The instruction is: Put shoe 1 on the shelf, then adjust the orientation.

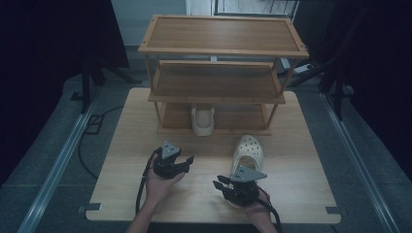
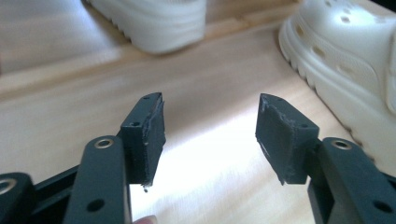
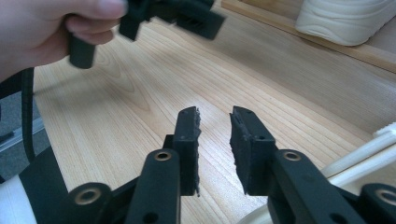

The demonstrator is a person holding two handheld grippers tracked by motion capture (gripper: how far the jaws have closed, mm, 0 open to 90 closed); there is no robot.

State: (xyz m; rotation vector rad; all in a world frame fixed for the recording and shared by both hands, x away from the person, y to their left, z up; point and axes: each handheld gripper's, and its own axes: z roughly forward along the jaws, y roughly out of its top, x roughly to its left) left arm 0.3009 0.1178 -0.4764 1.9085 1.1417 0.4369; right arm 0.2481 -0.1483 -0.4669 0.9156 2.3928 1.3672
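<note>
1. Two cream clogs are here: one clog (image 1: 248, 151) lies loose on the surface (image 1: 131, 145), toward the right side, and the other clog (image 1: 202, 121) stands on the lowest shelf of the wooden rack (image 1: 221, 48) at the far edge.
2. The loose clog lies just beyond the right tongs (image 1: 224, 186), its long axis from the near edge to the far edge, toe away.
3. The right tongs are nearer to it; the jaws are partly open and hold nothing.
4. The left tongs (image 1: 187, 162) are open wide, empty, with the loose clog to their right.
5. Nothing stands between clog and rack.
</note>
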